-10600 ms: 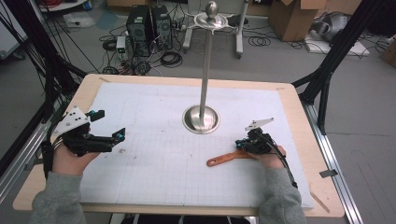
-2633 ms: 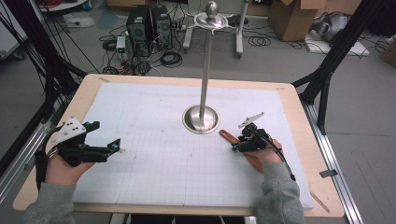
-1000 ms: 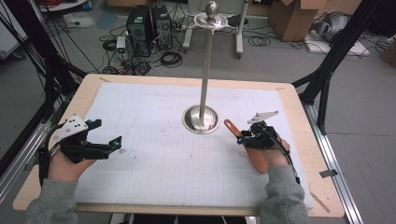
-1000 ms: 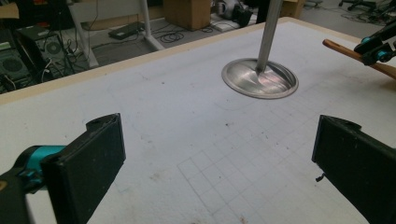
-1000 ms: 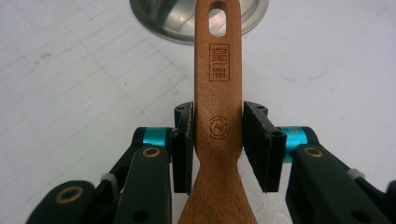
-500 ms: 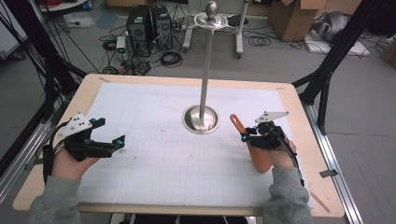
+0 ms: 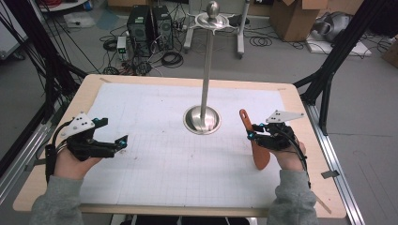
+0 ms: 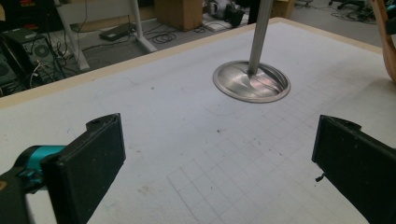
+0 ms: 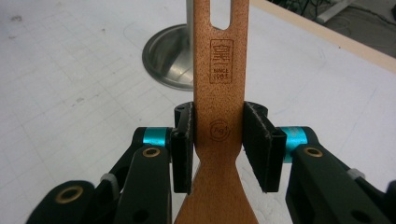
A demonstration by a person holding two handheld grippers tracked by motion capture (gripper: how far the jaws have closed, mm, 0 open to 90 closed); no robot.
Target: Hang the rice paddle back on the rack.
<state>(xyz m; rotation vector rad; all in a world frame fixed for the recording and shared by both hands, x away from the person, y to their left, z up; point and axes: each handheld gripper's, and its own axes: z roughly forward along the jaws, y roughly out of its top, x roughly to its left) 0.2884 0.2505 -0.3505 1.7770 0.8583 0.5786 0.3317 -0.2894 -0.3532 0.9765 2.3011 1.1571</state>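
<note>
High view: a wooden table [image 7: 300,101] covered by a white gridded mat [image 7: 155,117] carries a metal stand [image 7: 202,118] just past the mat's centre, toward twelve o'clock, its round base flat on the mat and its thin pole rising straight up to a ball on top. At about four o'clock from the base, the right gripper [image 7: 253,136] is closed on a wooden spatula [image 7: 259,152], clamping the handle at its narrow neck. The spatula is lifted and tilted, its slotted handle end pointing toward eleven o'clock, its broad blade hanging toward the person at six o'clock. The handle tip sits near the stand's base but apart from it.

Right gripper view: both black pads [image 9: 183,147] press the flat sides of the spatula [image 9: 219,93] just below a stamped mark, with the slot in the handle at twelve o'clock and the stand's base [image 9: 168,56] behind it at eleven o'clock.

At about eight o'clock from the stand, well apart from it, the left gripper [image 7: 123,141] hovers over the mat's left edge, held in the person's left hand [image 7: 70,161]. Left gripper view: its jaws stand wide open with nothing between them except bare mat [image 8: 187,154], the stand [image 8: 252,81] lying ahead at one o'clock.
</note>
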